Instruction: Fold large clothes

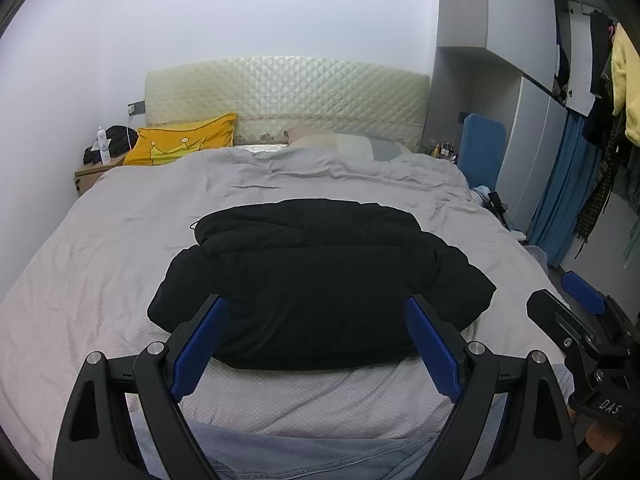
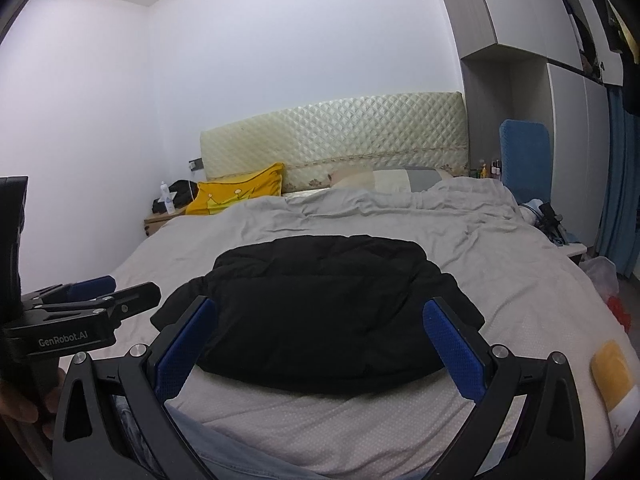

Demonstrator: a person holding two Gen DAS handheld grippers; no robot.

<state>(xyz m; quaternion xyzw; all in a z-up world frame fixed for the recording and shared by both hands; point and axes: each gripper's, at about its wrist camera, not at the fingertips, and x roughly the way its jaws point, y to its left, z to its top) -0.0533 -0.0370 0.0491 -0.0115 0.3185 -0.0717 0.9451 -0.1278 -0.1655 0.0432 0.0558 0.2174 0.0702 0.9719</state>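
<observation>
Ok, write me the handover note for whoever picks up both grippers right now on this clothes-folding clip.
Left gripper: open, holding nothing, held above the near edge of the bed.
Right gripper: open, empty, alongside the left.
Black padded jacket: lies on the grey bed cover in front of both grippers, already folded into a compact bundle, neither gripper touching it.
Done: the jacket looks folded.
Left: probably only tidying or moving the bundle; denim fabric shows at the near edge, unclear whether it is laundry.

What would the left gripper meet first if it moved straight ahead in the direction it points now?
Most likely the black jacket lying folded on the bed: it sits directly between the open fingers of the left gripper. Depth is unclear, though.
</observation>
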